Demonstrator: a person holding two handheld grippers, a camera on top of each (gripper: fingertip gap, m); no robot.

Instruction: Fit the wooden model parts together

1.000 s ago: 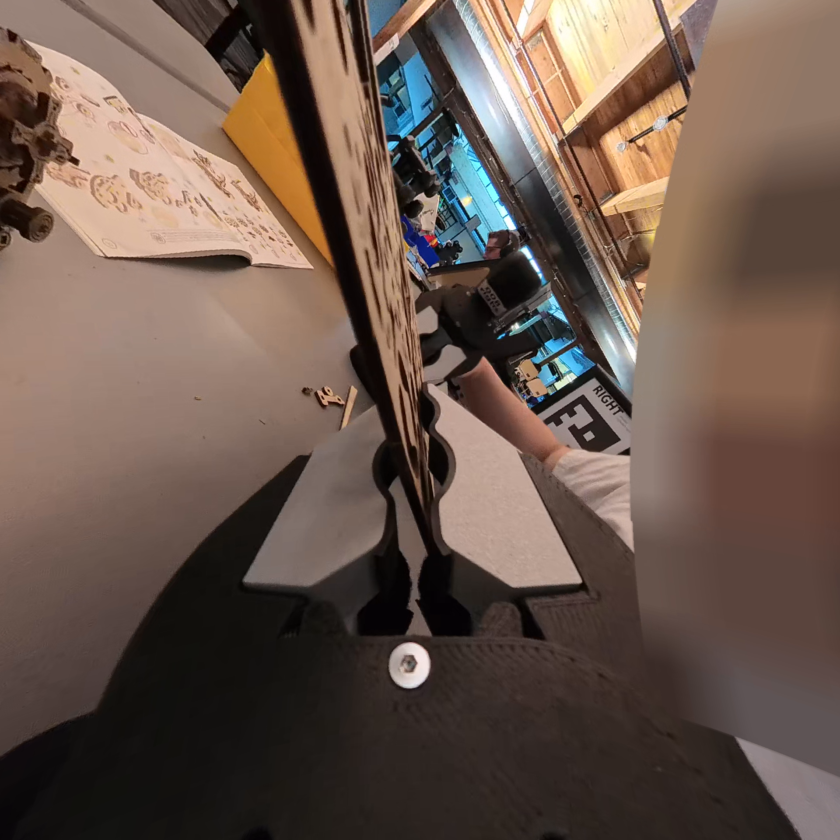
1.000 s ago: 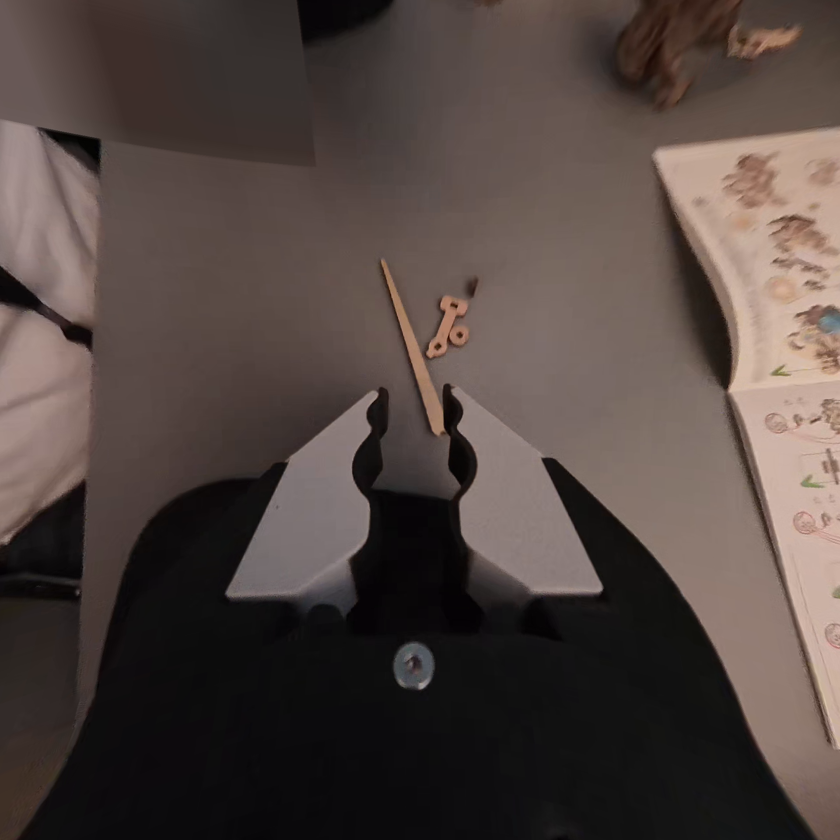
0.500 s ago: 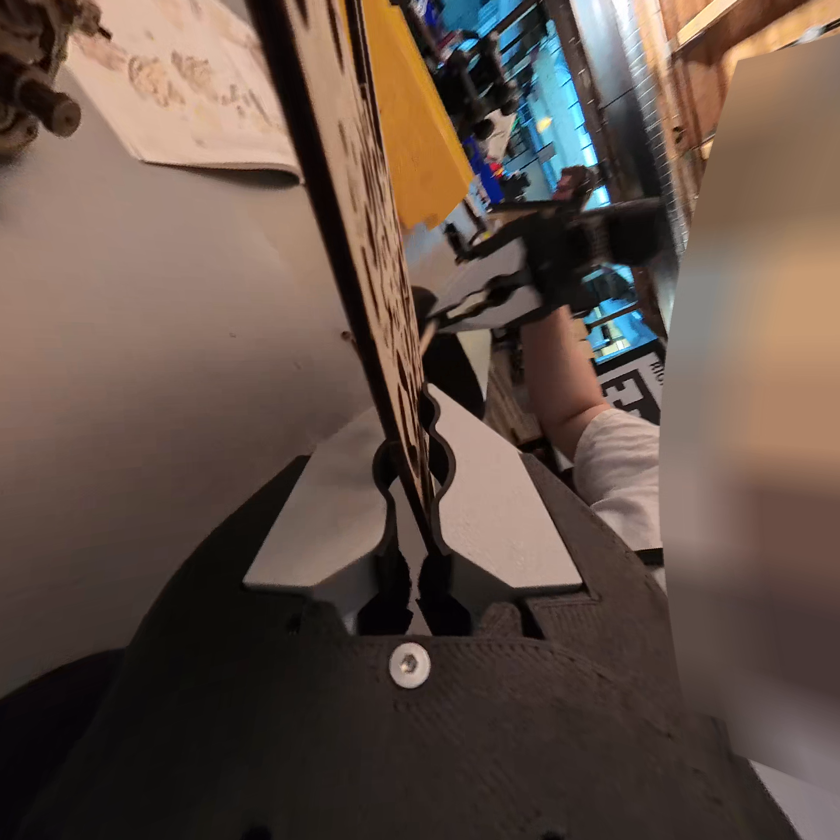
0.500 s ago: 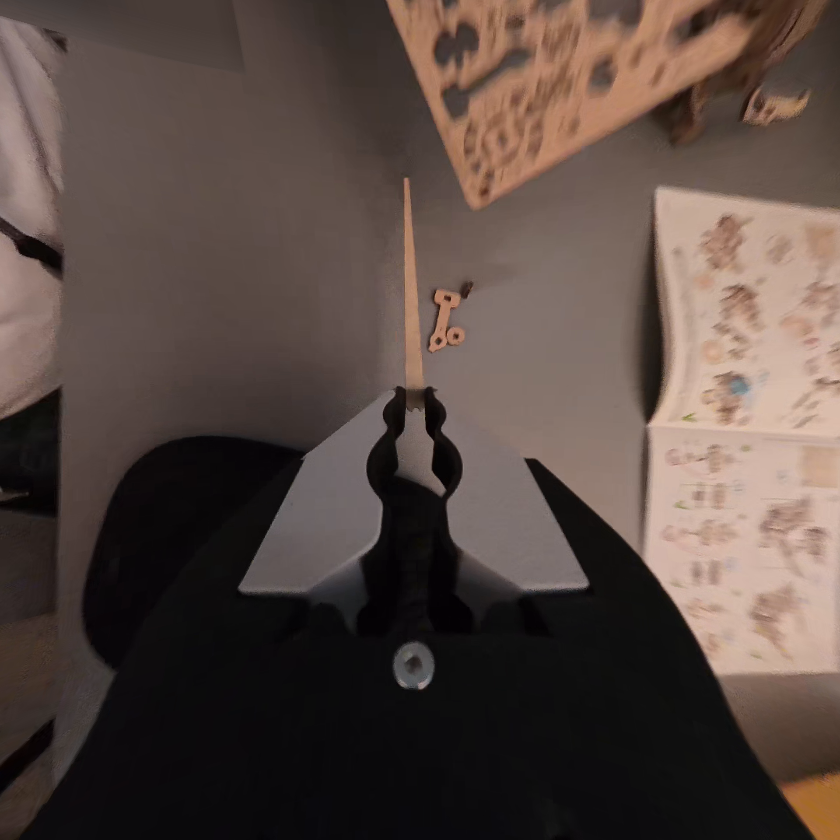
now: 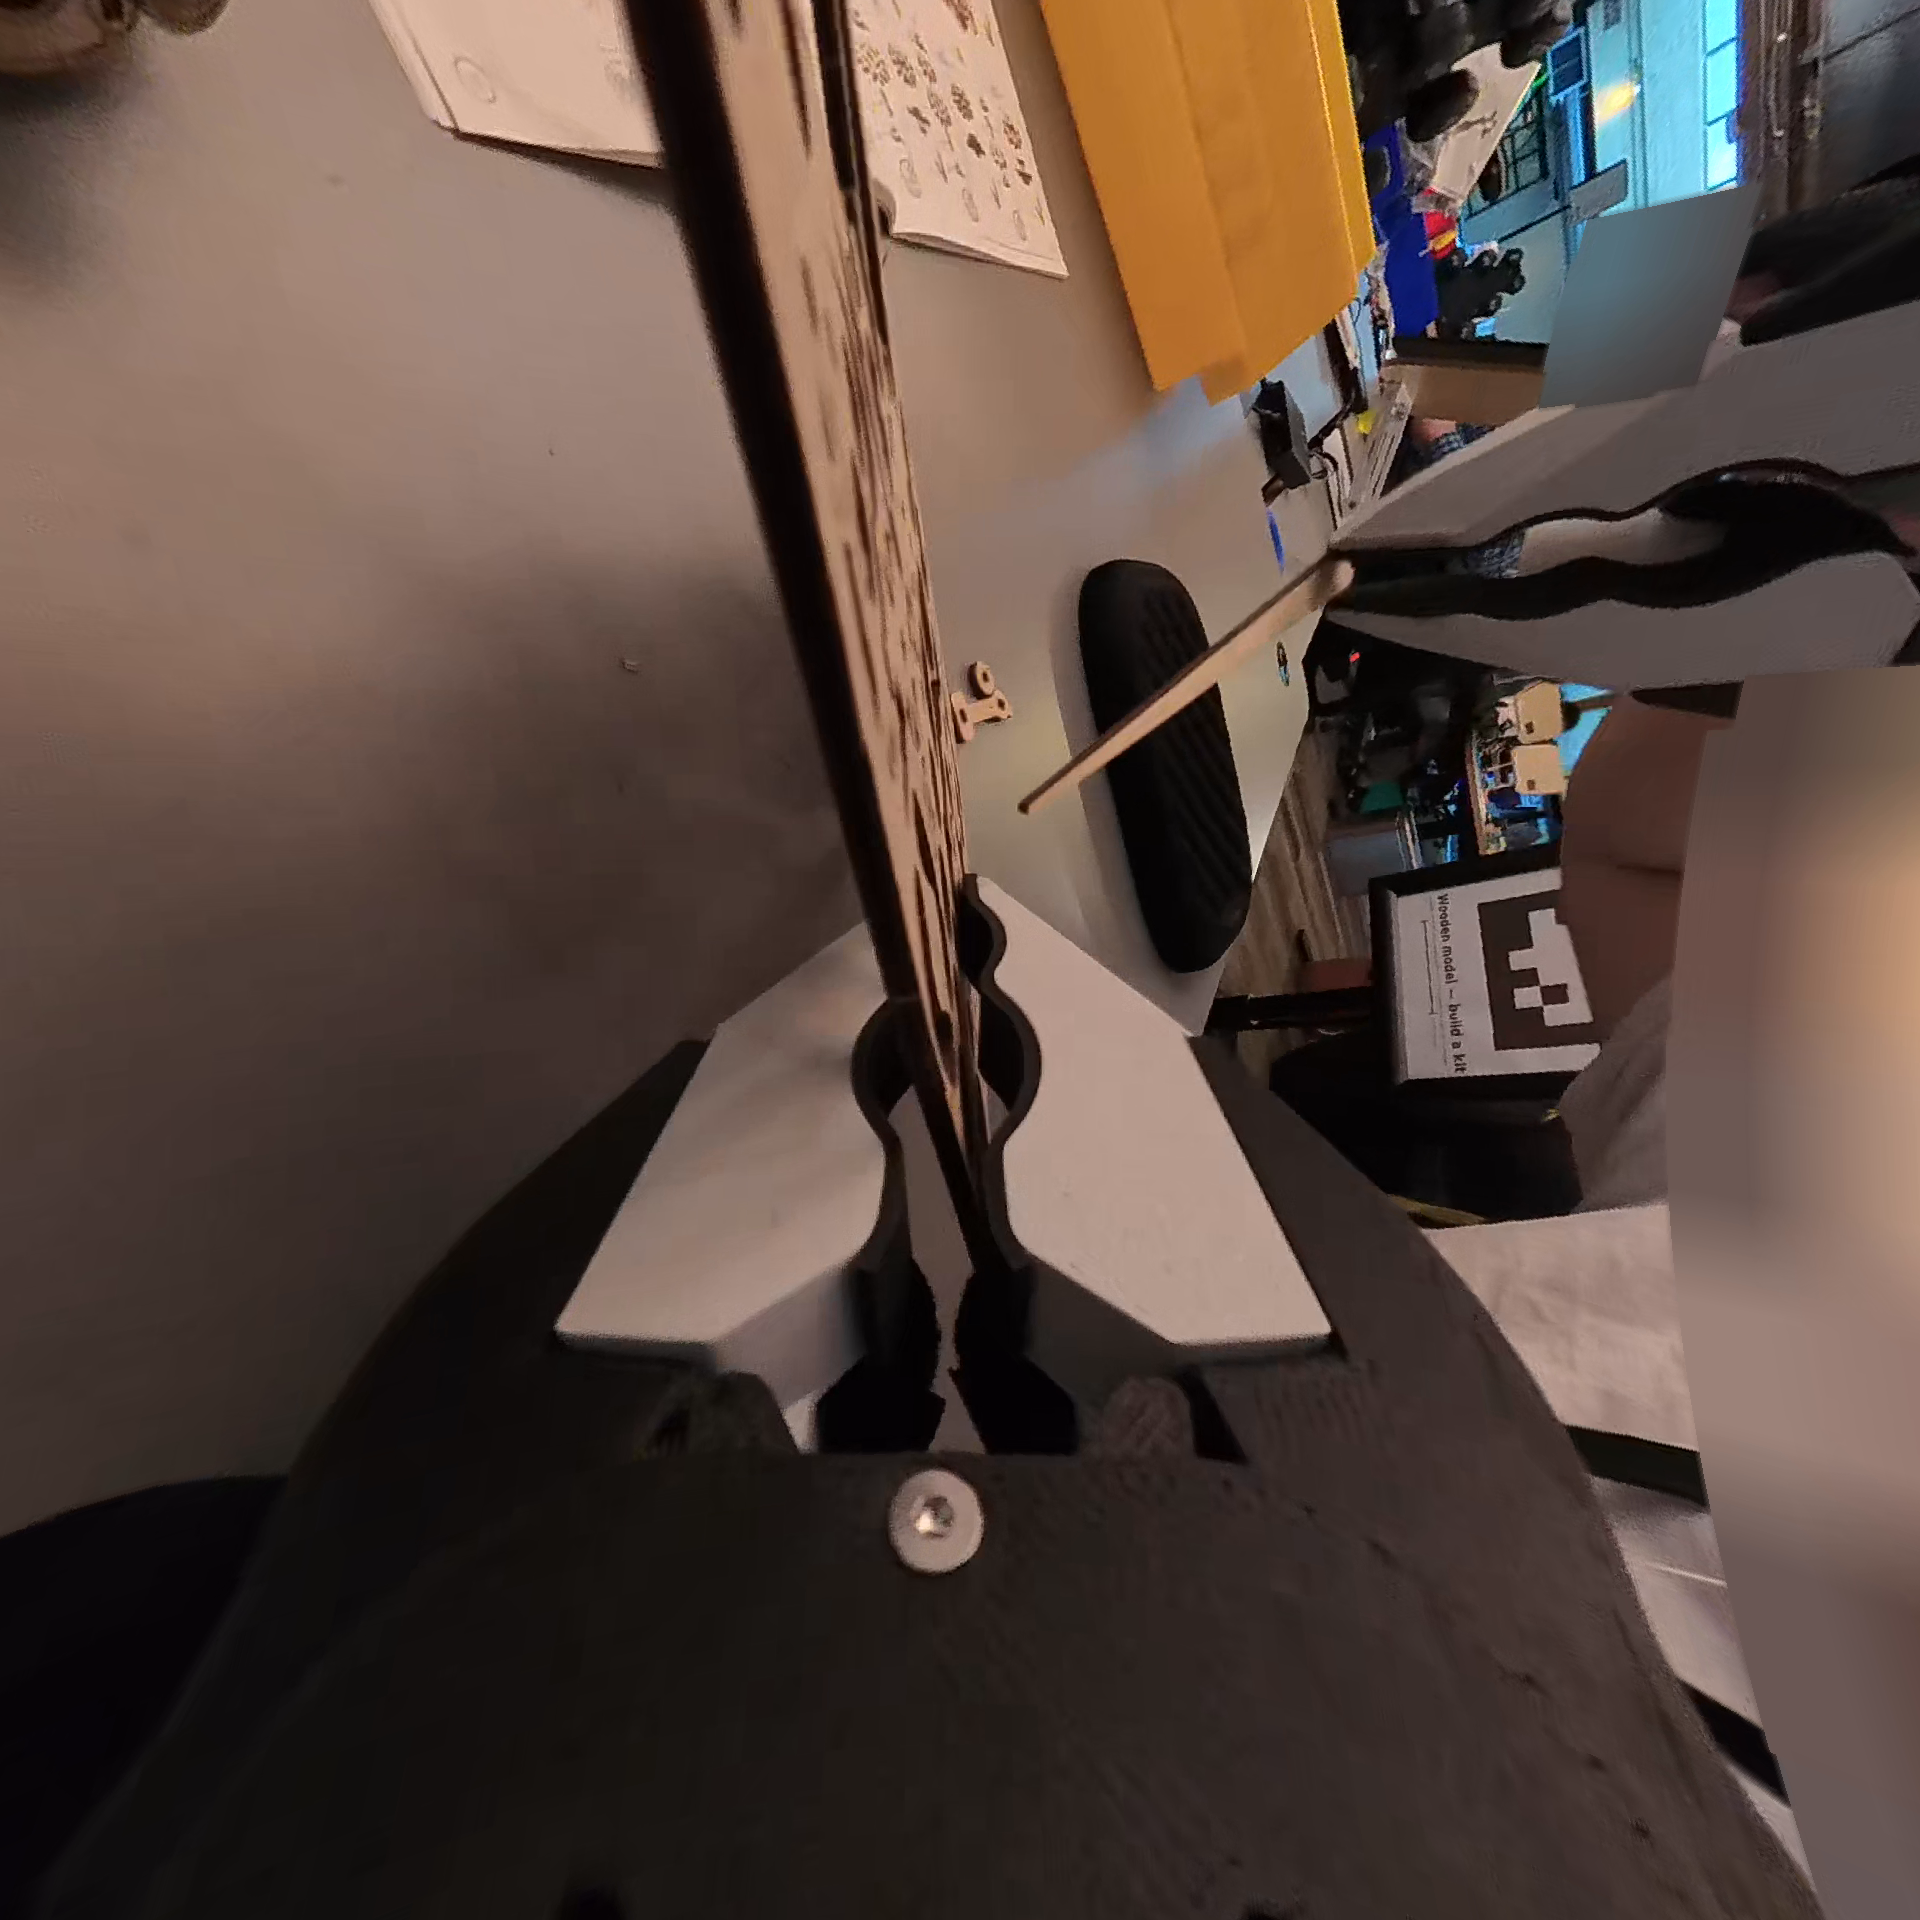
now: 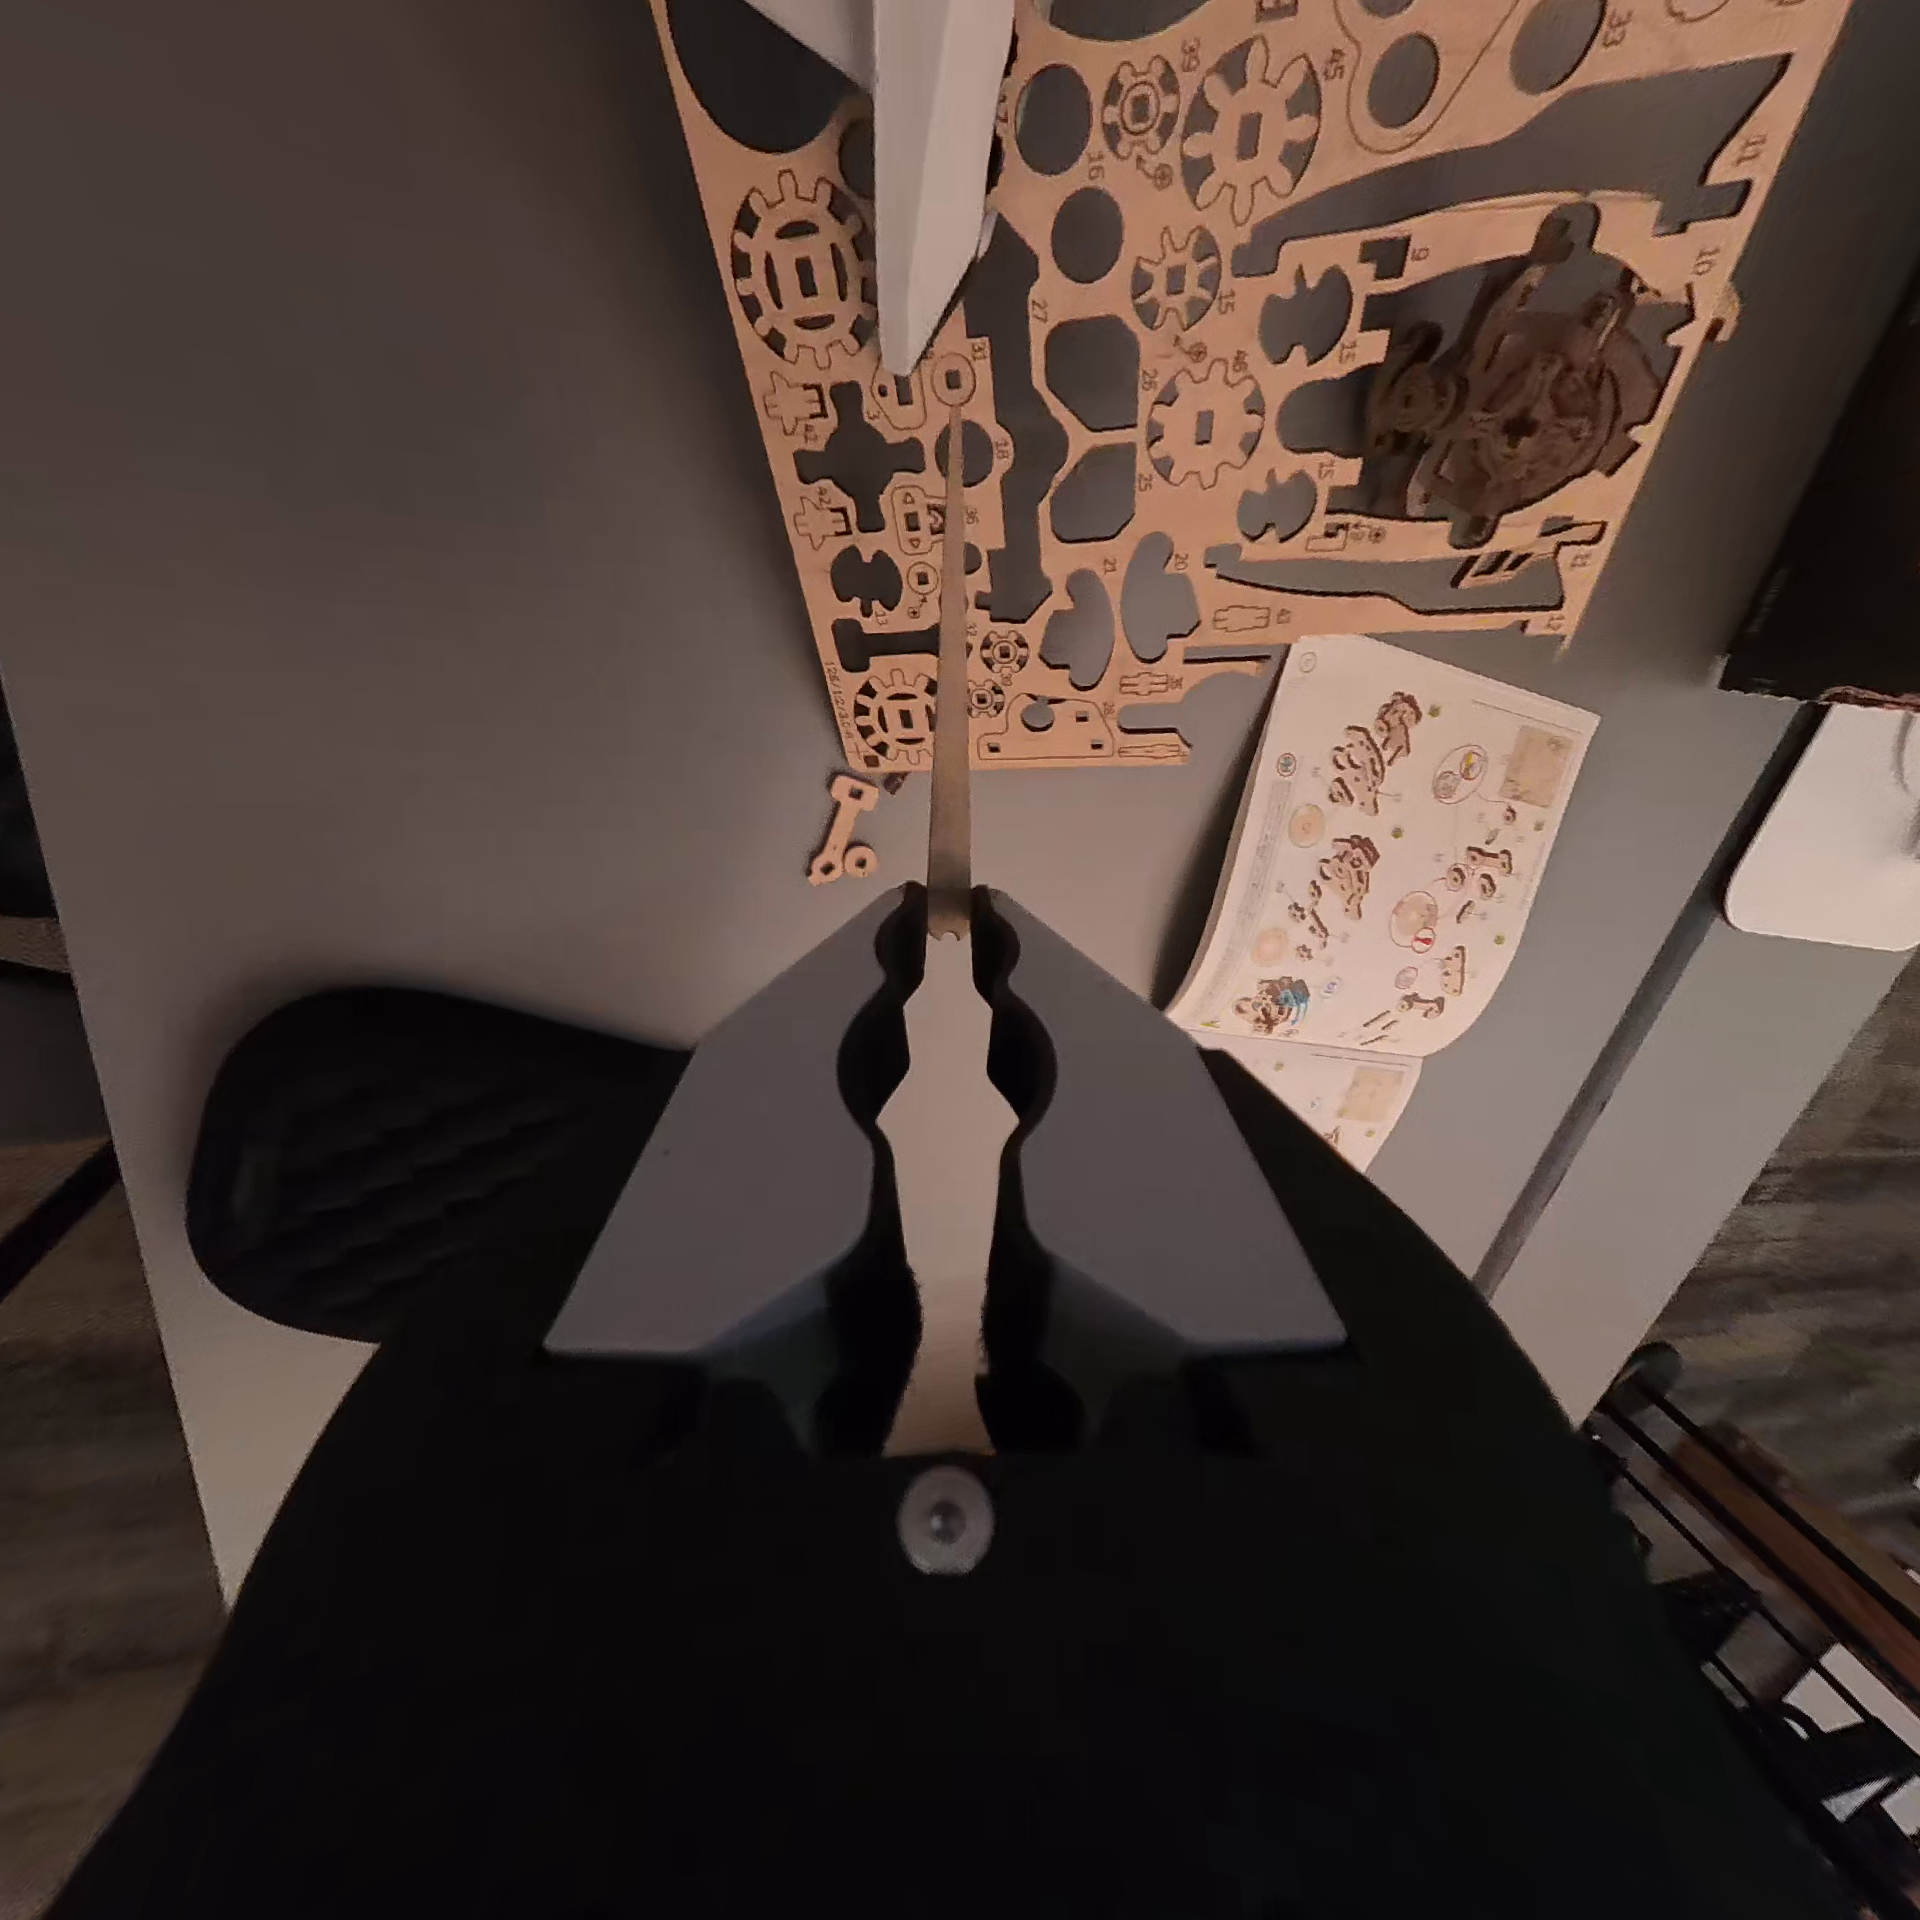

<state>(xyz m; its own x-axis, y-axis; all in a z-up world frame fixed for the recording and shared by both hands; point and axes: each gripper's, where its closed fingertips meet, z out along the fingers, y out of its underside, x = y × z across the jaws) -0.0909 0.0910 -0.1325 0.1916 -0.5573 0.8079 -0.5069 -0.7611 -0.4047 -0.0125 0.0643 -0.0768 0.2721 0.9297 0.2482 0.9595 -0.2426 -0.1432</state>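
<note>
My left gripper (image 5: 961,935) is shut on a laser-cut wooden parts sheet (image 5: 831,468), seen edge-on and held above the grey table; the sheet's face with gears and cut-outs shows in the right wrist view (image 6: 1195,364). My right gripper (image 6: 948,902) is shut on a thin pointed wooden stick (image 6: 951,665); its tip points at a small round part low on the sheet. In the left wrist view the right gripper (image 5: 1340,566) holds the stick (image 5: 1174,696) just right of the sheet. A small loose wooden part (image 6: 844,831) lies on the table.
An open instruction booklet (image 6: 1392,852) lies on the table right of the sheet. A part-built dark wooden model (image 6: 1496,405) shows through the sheet's cut-outs. A yellow envelope (image 5: 1205,177) lies farther off. A black chair seat (image 6: 416,1164) is at the table's edge. There is about 11 cm between the tips of the two grippers. From the right gripper's tips to the yellow envelope (image 5: 1205,177) is close to 35 cm.
My right gripper closed on the stick, lifted it off the table and brought it up to the sheet. My left gripper swung the sheet in front of the right wrist camera.
</note>
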